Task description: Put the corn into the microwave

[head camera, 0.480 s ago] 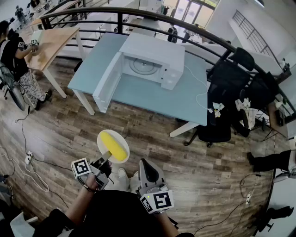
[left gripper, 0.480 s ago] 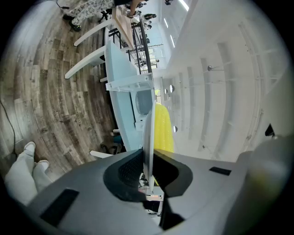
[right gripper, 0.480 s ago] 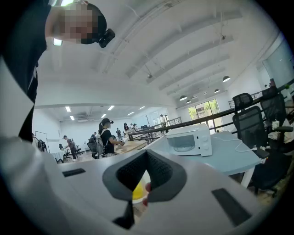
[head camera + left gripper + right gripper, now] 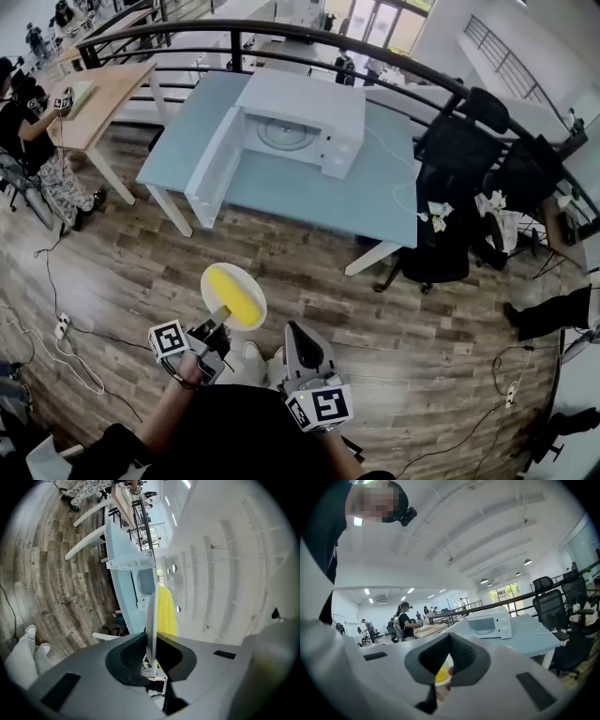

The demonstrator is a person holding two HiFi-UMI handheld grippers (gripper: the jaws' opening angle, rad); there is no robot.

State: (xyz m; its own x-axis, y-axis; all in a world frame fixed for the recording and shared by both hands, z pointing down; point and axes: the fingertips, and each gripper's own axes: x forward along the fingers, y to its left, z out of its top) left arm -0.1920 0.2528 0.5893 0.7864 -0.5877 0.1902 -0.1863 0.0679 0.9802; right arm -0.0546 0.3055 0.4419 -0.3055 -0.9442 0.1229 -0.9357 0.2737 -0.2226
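The left claw (image 4: 217, 326) is nearly closed and pinches the near rim of a white plate (image 4: 217, 281); in the left gripper view the plate runs edge-on between the two pads. The plate is held out over the wooden floor (image 4: 141, 253), short of the worktop (image 4: 309, 199). The corn (image 4: 236, 296) lies on the plate, its long axis slanting from far-left to near-right, the far end turned roughly toward the microwave (image 4: 314, 103). The microwave's door (image 4: 216, 171) hangs wide open to the left, past the worktop's front edge, leaving the cavity and its turntable (image 4: 281, 134) exposed. Bare floor lies between plate and worktop. The right claw (image 4: 293, 330) is just beside the left, pressed together on nothing. Black chairs (image 4: 450, 234) crowd the worktop's right end.
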